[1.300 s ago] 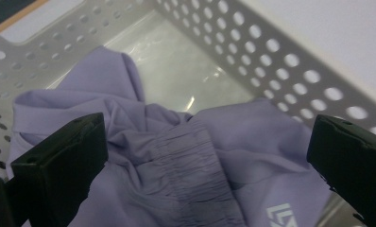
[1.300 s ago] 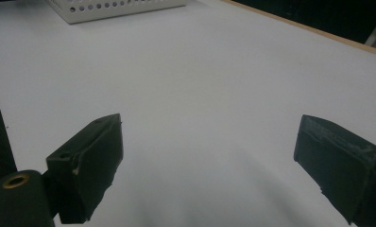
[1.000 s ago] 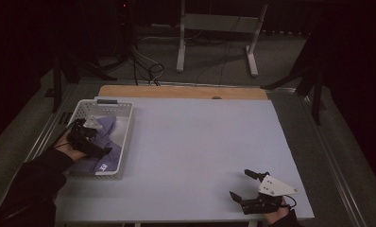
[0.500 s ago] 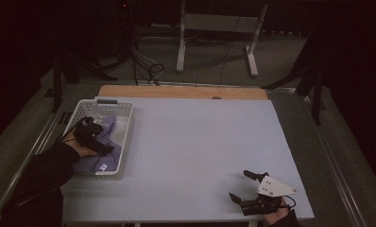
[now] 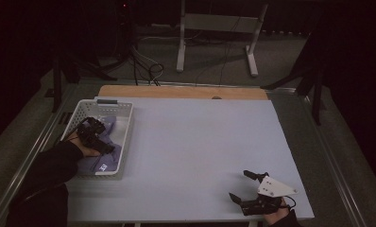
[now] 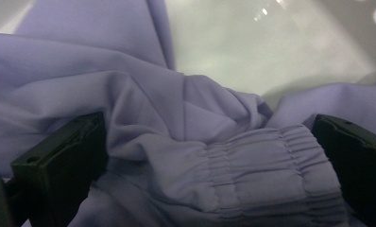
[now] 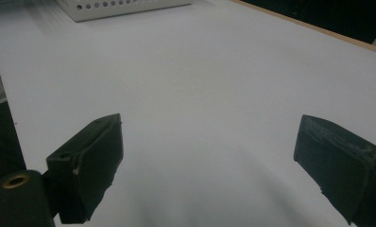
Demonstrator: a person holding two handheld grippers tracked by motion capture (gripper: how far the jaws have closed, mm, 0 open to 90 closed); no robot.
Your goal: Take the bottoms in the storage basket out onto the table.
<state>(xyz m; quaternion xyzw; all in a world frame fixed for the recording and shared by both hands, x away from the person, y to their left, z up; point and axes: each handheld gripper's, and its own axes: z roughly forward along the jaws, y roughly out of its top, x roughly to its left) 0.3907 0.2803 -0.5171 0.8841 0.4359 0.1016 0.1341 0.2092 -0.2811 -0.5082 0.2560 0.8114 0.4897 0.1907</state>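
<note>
The lavender garment [image 5: 106, 142] lies bunched inside the white perforated basket [image 5: 111, 107] at the left edge of the table [image 5: 200, 142], and the left gripper [image 5: 95, 137] is down in that basket among the folds, which is where it needs to be if the cloth is to be lifted out. In the left gripper view the two black jaws stand wide apart on either side of a gathered, elasticated cuff or hem [image 6: 271, 165], with soft cloth heaped between them and the pale basket floor [image 6: 271, 47] showing beyond; the jaws bracket the ruched band but have not pinched it, so the cloth is straddled rather than held. Choosing that band makes sense as I judge it: the elastic is thicker and firmer than the loose fabric around it, so it should give a surer bite and slip less when pulled upward. The person's left forearm in a dark sleeve [image 5: 49, 165] reaches in over the basket's near wall, angling the tool downward into the pile. The right gripper [image 5: 250, 189] sits well apart at the near right corner of the table, its jaws spread wide over bare blue-white tabletop with nothing between them; the right gripper view shows the basket [image 7: 124, 7] far off at the top. It seems parked there to keep clear, ready to take a second hold once the garment comes onto the open surface.
</note>
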